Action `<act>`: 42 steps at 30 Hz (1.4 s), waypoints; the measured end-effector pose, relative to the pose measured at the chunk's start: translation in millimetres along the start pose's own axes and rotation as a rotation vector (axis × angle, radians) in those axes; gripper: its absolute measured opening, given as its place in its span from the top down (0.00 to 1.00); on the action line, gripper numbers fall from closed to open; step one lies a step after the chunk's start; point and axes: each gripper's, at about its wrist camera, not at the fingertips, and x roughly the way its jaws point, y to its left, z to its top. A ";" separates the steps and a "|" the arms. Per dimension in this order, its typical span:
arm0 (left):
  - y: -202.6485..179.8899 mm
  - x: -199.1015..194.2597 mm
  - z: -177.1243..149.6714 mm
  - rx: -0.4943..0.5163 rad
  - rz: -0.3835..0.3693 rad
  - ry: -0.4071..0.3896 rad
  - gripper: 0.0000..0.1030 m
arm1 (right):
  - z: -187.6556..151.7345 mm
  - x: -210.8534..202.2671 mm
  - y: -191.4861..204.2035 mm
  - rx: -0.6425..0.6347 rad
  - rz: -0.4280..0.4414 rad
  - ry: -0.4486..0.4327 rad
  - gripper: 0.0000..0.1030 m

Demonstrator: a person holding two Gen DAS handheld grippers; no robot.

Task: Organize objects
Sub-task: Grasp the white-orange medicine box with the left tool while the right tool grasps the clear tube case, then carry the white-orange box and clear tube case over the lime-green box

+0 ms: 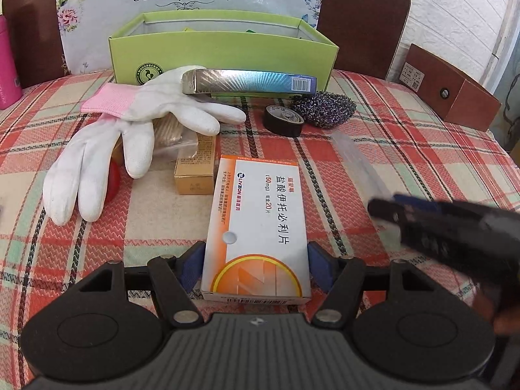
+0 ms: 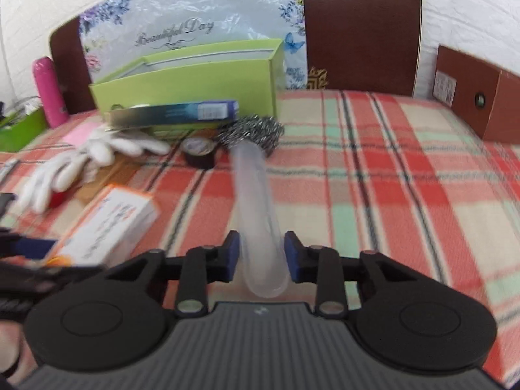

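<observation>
Straddling the white-and-orange medicine box (image 1: pixel 256 227), the left gripper (image 1: pixel 255 266) has its jaws against both long sides, seemingly clenched on it, while the right gripper (image 2: pixel 261 256) brackets the near end of a clear plastic tube (image 2: pixel 256 214), jaws close beside it, though contact is unclear. Both items lie on the plaid table (image 2: pixel 390 178), near the clutter of white gloves (image 1: pixel 130 130), black tape roll (image 1: pixel 284 120) and steel scourer (image 1: pixel 323 109). Beyond stands the open green box (image 1: pixel 224 52), likely where they belong.
</observation>
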 end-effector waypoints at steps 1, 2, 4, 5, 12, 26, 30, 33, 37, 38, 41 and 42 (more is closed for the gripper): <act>-0.2 0.3 0.5 0.000 0.002 0.001 0.33 | -6.2 -6.7 3.0 0.006 0.015 0.000 0.73; -0.1 0.6 0.9 -0.002 0.004 0.002 0.32 | -10.6 -12.4 7.2 -0.004 0.027 -0.002 0.73; 0.4 1.9 3.3 -0.010 0.008 0.004 0.31 | -14.2 -19.9 13.4 -0.027 0.039 -0.014 0.72; 0.1 2.8 5.2 -0.016 0.013 0.005 0.30 | -13.3 -22.0 15.3 -0.041 0.038 -0.025 0.70; -2.0 15.5 20.5 -0.033 0.009 0.006 0.27 | 0.1 -12.4 10.5 -0.046 0.010 -0.040 0.63; -9.5 27.0 23.2 0.039 0.056 -0.012 0.33 | -4.2 8.6 17.6 -0.093 -0.014 -0.031 0.62; -6.6 20.6 22.1 0.031 0.030 -0.013 0.34 | -4.3 7.3 13.9 -0.075 0.036 -0.042 0.74; -1.5 7.2 22.3 0.002 -0.027 -0.023 0.34 | -3.9 1.1 6.4 -0.020 0.066 -0.045 0.74; 3.3 -16.4 30.9 -0.011 -0.095 -0.074 0.34 | 1.0 -17.1 -0.5 0.016 0.096 -0.081 0.74; 5.6 -22.9 34.9 -0.020 -0.116 -0.092 0.34 | 4.5 -22.4 -1.4 0.019 0.102 -0.097 0.74; 11.5 -37.6 50.2 -0.043 -0.146 -0.149 0.34 | 18.6 -35.6 -2.9 0.018 0.111 -0.157 0.74; 13.3 -41.4 56.2 -0.049 -0.152 -0.168 0.34 | 24.5 -38.2 -3.5 0.015 0.115 -0.175 0.74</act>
